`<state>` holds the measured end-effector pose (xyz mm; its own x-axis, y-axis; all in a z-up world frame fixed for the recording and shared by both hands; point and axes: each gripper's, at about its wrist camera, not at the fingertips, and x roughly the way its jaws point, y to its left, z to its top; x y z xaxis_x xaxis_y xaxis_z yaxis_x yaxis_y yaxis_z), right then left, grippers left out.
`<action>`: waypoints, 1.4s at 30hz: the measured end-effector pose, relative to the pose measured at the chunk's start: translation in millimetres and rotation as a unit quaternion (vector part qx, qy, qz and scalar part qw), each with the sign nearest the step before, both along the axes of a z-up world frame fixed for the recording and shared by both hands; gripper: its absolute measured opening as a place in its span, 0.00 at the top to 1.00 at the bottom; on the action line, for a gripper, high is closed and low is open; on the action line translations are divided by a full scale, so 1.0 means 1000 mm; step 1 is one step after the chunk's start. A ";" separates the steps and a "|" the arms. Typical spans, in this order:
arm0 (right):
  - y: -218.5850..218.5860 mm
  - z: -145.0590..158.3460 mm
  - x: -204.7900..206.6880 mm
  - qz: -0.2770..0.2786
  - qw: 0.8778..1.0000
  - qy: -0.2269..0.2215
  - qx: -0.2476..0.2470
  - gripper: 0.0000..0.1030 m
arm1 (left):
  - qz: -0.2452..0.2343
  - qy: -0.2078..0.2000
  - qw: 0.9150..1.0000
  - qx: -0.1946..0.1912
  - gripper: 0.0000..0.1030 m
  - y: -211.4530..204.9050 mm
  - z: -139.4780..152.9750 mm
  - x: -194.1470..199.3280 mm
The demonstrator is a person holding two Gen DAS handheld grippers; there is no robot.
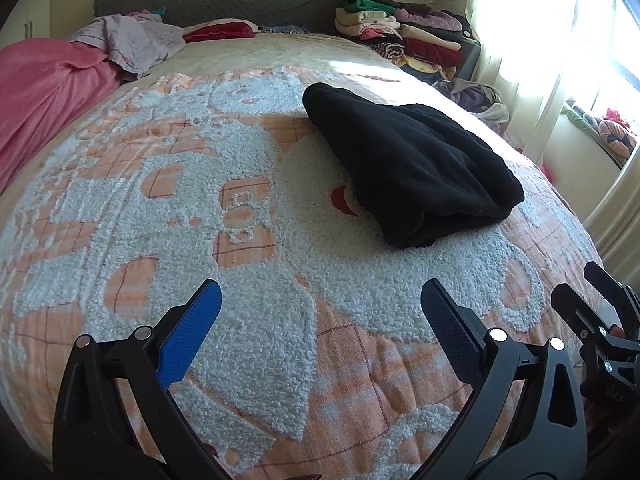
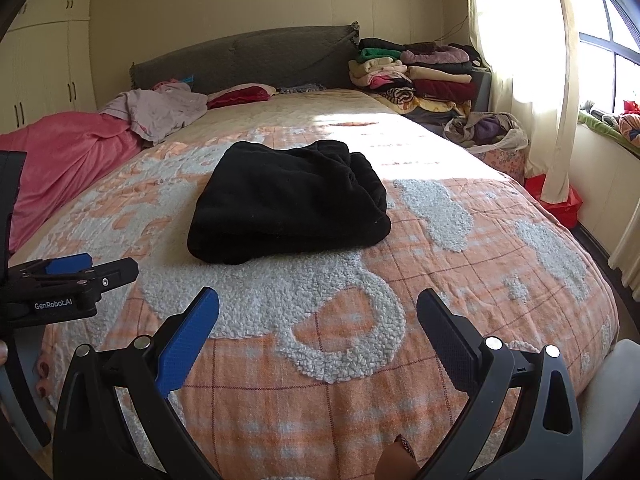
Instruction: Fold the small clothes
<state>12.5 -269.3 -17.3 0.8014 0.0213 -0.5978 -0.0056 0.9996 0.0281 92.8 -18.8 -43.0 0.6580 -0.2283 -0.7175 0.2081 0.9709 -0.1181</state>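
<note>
Left claw (image 1: 320, 316): fingers spread wide, empty, above the near edge of the bed (image 1: 248, 264). Right claw (image 2: 318, 320): likewise wide apart and empty, just beside the left one. Black garment (image 2: 288, 204): folded into a compact bundle, lying mid-bed, nearer the window-side edge, well apart from both claws

In the right wrist view, the only clear lettering is "GenRobot.AI", printed in white on the black body of my left tool (image 2: 80, 276), seen sideways at the left edge. In the left wrist view, faint embossed characters sit on the black body of my right tool (image 1: 592, 292), too dim to read.
</note>
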 end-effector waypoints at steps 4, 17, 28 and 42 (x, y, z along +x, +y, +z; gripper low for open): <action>0.000 0.001 0.000 -0.001 1.000 -0.002 -0.001 0.04 | 0.003 -0.002 1.000 0.006 0.09 -0.001 0.001 0.000; -0.001 0.001 -0.001 -0.001 1.000 -0.001 -0.002 0.04 | 0.005 -0.007 1.000 0.006 0.09 -0.001 0.005 -0.001; -0.001 0.001 -0.003 -0.002 1.000 -0.002 -0.003 0.04 | 0.008 -0.007 1.000 0.010 0.09 -0.001 0.008 -0.002; -0.001 0.001 -0.005 -0.003 1.000 -0.002 -0.007 0.04 | 0.010 -0.011 1.000 0.011 0.09 -0.002 0.010 -0.003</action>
